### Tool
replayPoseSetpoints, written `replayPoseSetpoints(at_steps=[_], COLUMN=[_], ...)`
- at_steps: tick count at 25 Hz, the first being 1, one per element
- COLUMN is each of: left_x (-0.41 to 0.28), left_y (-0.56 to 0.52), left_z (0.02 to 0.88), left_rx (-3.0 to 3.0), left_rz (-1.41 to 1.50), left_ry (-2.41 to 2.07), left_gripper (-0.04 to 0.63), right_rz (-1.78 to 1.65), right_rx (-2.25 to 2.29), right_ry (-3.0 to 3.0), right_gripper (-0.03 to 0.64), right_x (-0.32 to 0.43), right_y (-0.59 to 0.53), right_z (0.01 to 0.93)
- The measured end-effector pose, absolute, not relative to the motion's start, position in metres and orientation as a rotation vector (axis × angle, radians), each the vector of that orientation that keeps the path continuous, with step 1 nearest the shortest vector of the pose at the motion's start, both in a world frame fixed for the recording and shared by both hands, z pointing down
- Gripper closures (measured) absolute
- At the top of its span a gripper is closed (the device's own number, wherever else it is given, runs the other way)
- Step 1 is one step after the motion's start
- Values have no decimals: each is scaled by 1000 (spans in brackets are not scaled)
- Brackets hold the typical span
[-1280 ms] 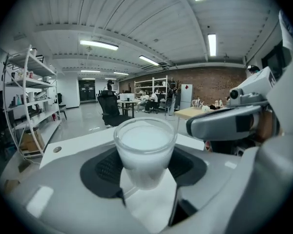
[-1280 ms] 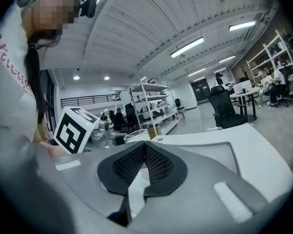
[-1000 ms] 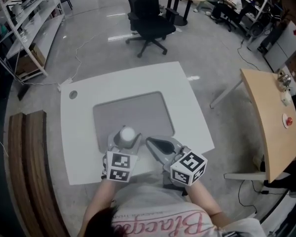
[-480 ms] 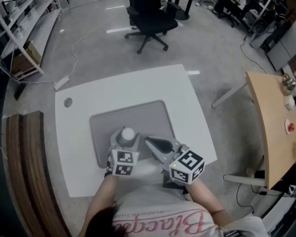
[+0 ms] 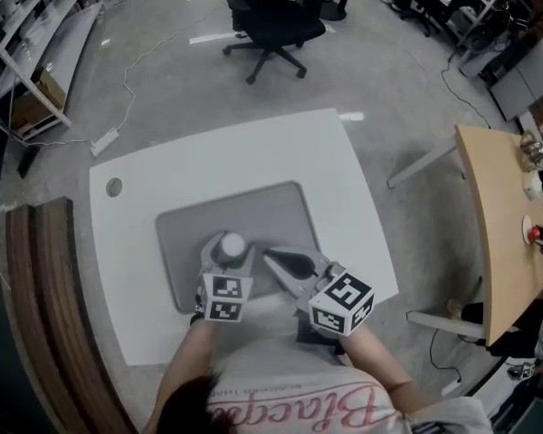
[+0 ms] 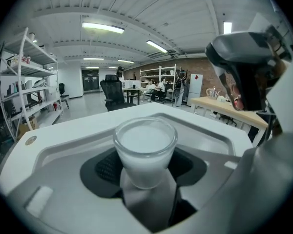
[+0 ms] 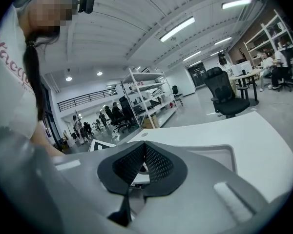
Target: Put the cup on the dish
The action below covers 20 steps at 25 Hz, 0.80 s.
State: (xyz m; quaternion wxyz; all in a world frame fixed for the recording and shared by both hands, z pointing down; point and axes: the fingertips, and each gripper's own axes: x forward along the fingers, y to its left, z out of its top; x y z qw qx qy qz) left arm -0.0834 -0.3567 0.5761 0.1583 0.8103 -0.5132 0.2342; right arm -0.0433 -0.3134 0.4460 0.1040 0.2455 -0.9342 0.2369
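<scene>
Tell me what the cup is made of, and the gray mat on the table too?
The cup looks like frosted glass, or maybe plastic: it is milky white, with a clear, shiny rim that light passes through. The mat looks like soft rubber or felt, I can't tell which: it is flat gray and dull, with no glare and with rounded corners.

An open-plan office that doubles as a lab: a black swivel chair [image 5: 271, 21] on polished concrete floor [image 5: 163, 89], white metal shelving racks [image 5: 36, 34] (stacked with boxes and gear), a wooden desk [image 5: 498, 233], ceiling strip lights [image 6: 102, 28].
</scene>
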Motion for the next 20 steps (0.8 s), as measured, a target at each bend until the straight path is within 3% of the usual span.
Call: replayPoseSetpoints(at_steps=[6,8,11,16,20], left_x=[-82,-82,-88,-108,-116], left_y=[-354,-351,-346,-335,-321], left_z=[595,599,601,583,559], left_rx=[2278,2264,2219,2182,2197], left_rz=[787,810,812,767,711], left_ry=[-1409,-1382,-1377,-1440,-1507], left_gripper=[326,203,126,129,203], right_rz=[715,717,716,709,690], right_rx=[715,717,731,733,732], right_ry=[-2752,-2759,-2759,-2764,-2775], right_gripper=[615,615,615,615,617], right_x=[-46,-46,-43,-45,-44], right_y=[-311,-311,-312,-308,-303], right_z=[447,447,447,444,440])
